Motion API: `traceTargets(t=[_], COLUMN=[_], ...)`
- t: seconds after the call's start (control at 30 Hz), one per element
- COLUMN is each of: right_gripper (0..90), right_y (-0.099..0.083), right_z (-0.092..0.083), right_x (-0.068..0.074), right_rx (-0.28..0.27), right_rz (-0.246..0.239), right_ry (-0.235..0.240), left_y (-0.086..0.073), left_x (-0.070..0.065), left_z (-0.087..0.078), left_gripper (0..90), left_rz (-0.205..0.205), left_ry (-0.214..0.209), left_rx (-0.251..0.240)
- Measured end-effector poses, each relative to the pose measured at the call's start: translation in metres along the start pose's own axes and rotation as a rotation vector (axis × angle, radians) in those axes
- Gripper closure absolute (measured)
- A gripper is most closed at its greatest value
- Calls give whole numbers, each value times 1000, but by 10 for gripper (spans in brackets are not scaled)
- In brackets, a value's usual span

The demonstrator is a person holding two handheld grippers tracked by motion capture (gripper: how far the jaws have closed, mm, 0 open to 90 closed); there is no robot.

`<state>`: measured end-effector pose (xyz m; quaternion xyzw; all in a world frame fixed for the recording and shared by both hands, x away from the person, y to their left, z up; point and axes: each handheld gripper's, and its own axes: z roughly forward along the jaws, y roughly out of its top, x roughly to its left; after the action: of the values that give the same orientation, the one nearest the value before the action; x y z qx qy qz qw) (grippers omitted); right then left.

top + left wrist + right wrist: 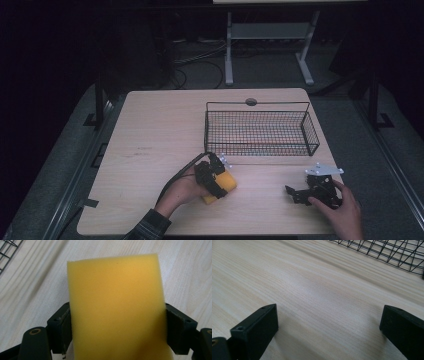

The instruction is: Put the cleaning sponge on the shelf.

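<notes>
A yellow sponge [225,184] lies at the table's front middle, and my left gripper [216,177] is shut on it. In the left gripper view the sponge [116,307] stands between both black jaws, which press its two sides. My right gripper [305,192] rests on the table at the front right, held by a hand, with its jaws pointing left. The right gripper view shows that gripper [329,325] open, with bare wood between its jaws. A black wire basket [261,129] stands behind both grippers, and it looks empty.
The light wooden table [150,145] has bare room on its left half. A corner of the basket [387,252] shows at the top of the right gripper view. White desk legs [229,50] and cables lie on the floor beyond the table.
</notes>
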<state>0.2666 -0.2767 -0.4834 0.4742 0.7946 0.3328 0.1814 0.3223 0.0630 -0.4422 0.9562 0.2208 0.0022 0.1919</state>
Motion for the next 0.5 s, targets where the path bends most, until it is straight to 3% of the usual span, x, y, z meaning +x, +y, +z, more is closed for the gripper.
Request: traceTargets(t=[0.5], right_gripper=[12], right_y=[0], right_z=[0], right_x=[0], right_rx=[0], right_rz=[0], right_ry=[0], left_y=[2], left_x=[4], left_z=[-13], left_gripper=[213], left_rz=[3], left_ry=[-12], left_rx=[-19])
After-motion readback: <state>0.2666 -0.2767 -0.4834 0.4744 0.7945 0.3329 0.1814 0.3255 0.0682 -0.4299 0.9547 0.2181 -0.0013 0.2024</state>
